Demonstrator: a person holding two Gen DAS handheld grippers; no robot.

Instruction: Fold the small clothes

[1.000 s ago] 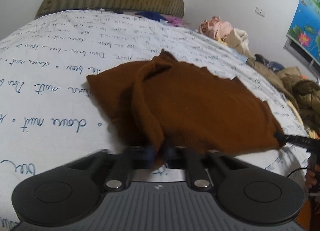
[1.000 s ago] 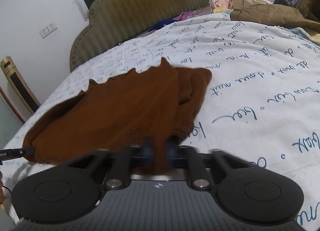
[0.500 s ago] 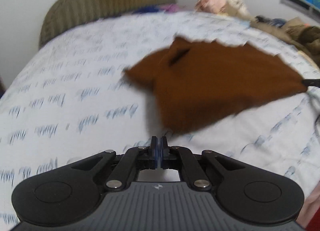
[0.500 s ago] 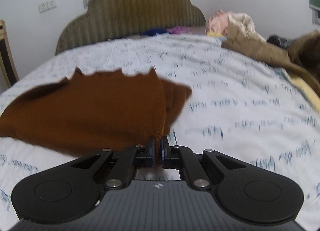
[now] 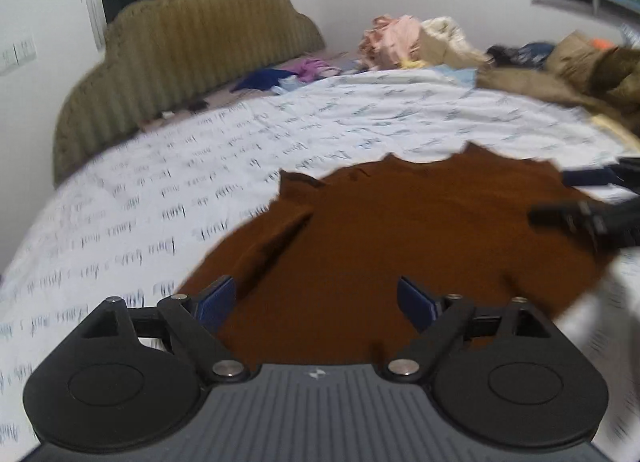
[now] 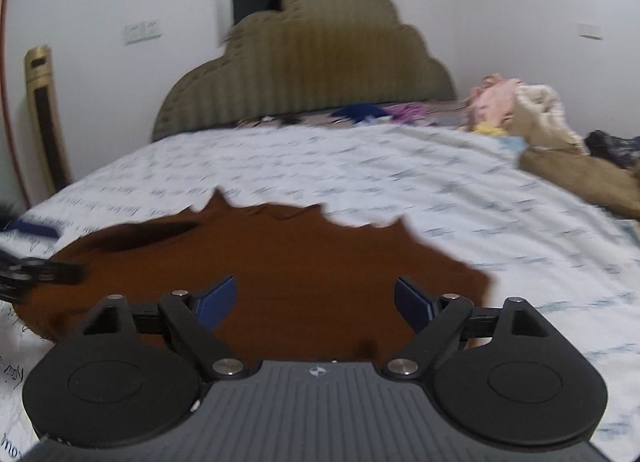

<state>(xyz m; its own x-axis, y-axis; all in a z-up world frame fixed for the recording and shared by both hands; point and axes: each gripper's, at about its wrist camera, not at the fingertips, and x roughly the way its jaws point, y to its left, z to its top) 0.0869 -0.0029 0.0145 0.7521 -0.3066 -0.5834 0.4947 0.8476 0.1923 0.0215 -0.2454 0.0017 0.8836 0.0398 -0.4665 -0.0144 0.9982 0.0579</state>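
Rust-brown knit garment (image 5: 400, 238) lay flat on the white script-printed bedsheet (image 5: 168, 190), seemingly one fold made and more probably left; left gripper (image 5: 316, 302) and right gripper (image 6: 314, 300) both spread wide, empty, poised over its near edge.

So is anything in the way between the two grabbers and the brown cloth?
Nothing visible is. The brown cloth lies spread on the bedsheet, right under the left gripper and right gripper. Both have their jaws wide open.
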